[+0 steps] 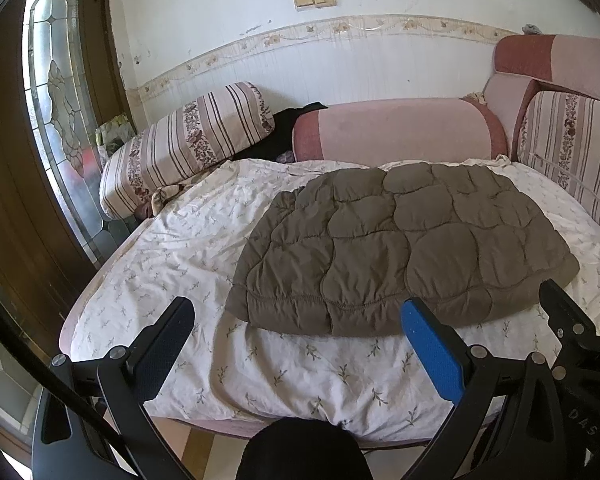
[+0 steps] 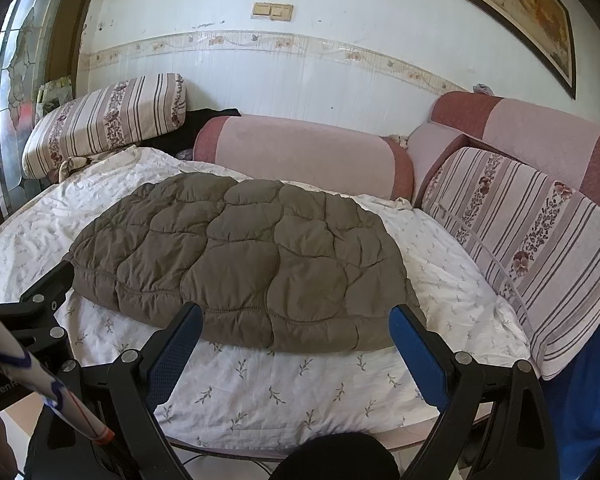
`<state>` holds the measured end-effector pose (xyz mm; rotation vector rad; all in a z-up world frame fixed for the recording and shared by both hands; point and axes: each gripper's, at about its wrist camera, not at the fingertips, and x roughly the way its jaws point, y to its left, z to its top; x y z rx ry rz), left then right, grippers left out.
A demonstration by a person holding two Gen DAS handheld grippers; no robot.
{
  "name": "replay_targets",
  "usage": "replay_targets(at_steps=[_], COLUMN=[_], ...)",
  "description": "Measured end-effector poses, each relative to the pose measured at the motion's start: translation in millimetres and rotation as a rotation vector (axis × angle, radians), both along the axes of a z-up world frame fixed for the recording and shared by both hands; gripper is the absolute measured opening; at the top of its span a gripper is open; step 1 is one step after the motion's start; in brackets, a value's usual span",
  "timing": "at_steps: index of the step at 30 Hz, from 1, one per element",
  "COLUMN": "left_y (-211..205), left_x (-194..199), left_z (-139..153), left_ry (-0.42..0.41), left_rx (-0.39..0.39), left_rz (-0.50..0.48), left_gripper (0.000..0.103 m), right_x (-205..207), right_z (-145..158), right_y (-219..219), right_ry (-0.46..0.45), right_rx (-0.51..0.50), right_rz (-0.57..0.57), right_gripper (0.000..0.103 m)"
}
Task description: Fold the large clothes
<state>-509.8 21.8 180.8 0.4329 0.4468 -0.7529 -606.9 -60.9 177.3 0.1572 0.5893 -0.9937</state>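
Lying puffy on the floral sheet (image 1: 260,376), quilted brown jacket (image 1: 404,248) (both grippers (image 1: 300,320) (image 2: 296,324) spread, empty).

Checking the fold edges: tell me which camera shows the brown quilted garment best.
The right wrist view: the brown quilted garment sits centred, all edges visible. In the left wrist view, it lies off to the right, its near corner hidden behind gripper parts.

Quilted jacket (image 1: 400,248) flat on bedsheet (image 1: 172,256), bolster (image 1: 400,130) behind, striped pillow (image 1: 188,144) far-left.
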Motion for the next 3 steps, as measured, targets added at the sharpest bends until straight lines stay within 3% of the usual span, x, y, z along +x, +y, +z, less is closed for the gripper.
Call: replay_targets(at_steps=[3], left_y=[2.1], left_x=[-1.2], left_z=[-0.9], left_ry=[0.023], left_rx=[-0.003], left_rz=[-0.034], left_gripper=[0.103], right_x=[-0.5], right_z=[-0.6], right_y=[3.1], right_ry=[-0.014], right_rx=[-0.007], right_rz=[0.022], right_gripper=[0.096])
